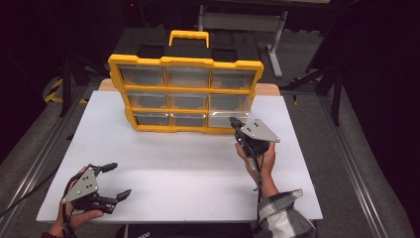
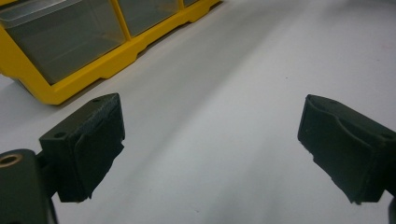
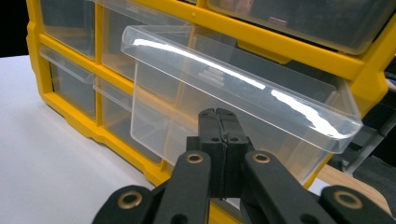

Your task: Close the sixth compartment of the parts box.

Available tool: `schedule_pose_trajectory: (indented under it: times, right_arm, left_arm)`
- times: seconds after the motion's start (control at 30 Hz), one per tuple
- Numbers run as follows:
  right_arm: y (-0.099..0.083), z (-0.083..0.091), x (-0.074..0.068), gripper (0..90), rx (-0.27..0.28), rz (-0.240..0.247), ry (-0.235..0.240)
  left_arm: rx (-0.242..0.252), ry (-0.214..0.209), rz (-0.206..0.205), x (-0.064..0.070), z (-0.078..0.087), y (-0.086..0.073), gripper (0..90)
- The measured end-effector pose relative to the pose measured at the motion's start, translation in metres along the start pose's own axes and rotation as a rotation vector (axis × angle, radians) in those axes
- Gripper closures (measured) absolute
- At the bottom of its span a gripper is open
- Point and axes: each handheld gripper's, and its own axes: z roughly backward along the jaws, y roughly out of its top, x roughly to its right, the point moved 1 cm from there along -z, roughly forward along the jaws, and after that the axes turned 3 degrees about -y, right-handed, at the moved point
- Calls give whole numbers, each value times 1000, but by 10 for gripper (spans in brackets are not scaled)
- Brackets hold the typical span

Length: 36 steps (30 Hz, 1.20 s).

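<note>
A yellow-framed drawer cabinet (image 1: 185,94) with nine clear drawers and a carry handle stands at the upper centre of the high view, on a white table (image 1: 163,163). The right gripper (image 1: 236,125) meets the bottom-right drawer (image 1: 225,119) there, though contact is hard to judge from above. The right gripper view settles more: that clear drawer (image 3: 233,107) juts out of the cabinet (image 3: 289,46), its lip gleaming across the middle of the frame, while the right gripper (image 3: 219,135) shows jaws pressed together just under the lip; whether they pinch any plastic cannot be told. At lower left of the high view the left gripper (image 1: 116,181) rests with jaws spread wide, holding nothing. The left gripper view shows its pads (image 2: 91,144) apart over bare table (image 2: 224,116), the cabinet's corner (image 2: 84,42) cut off at upper left.
</note>
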Motion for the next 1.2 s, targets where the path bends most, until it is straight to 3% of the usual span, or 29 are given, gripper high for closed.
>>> schedule_pose_trajectory:
  times: [1.2]
  right_arm:
    - [11,-28,7,900,-10,-1,-43]
  left_arm:
    - [1,3,3,0,1,0,84]
